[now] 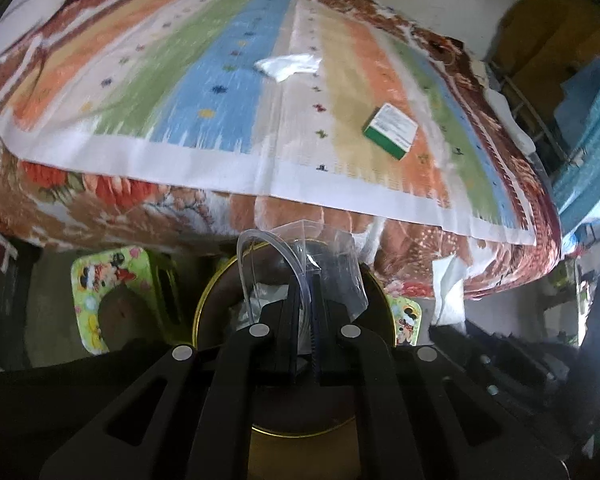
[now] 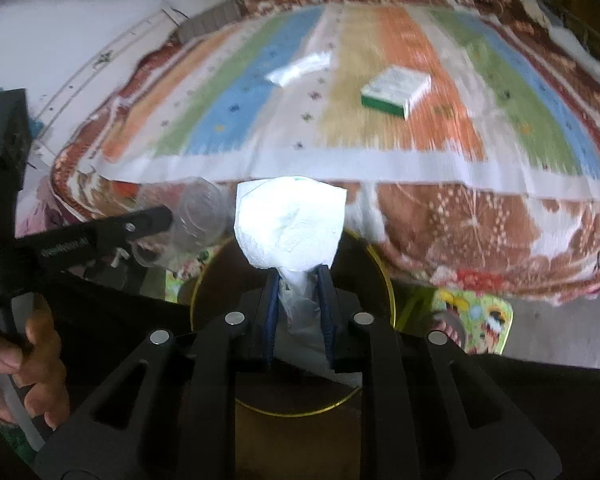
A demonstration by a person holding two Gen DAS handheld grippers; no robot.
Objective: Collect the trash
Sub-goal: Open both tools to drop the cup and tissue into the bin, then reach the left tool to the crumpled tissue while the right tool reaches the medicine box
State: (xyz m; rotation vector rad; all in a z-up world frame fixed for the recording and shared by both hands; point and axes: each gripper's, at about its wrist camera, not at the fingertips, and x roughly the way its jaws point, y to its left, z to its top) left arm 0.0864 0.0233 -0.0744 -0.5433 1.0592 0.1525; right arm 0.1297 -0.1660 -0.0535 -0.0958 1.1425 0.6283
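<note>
My left gripper (image 1: 305, 284) is shut on a clear plastic cup (image 1: 324, 264), squashed between its pads and held over a round dark bin with a gold rim (image 1: 203, 300). The right wrist view shows that cup (image 2: 200, 220) at the left gripper's fingertip (image 2: 156, 218). My right gripper (image 2: 299, 280) holds a white tissue (image 2: 292, 220) by its twisted tail, above the same bin (image 2: 385, 276). On the bed lie a crumpled white wrapper (image 1: 288, 65) (image 2: 300, 68) and a green and white box (image 1: 390, 130) (image 2: 396, 90).
The bed carries a striped cloth (image 1: 220, 80) over a floral blanket (image 2: 480, 232) and fills the far half of both views. A green cartoon-printed stool (image 1: 100, 280) (image 2: 476, 316) stands under the bin. A person's hand (image 2: 20, 360) grips the left handle. Shelves with blue fabric (image 1: 588, 120) are at right.
</note>
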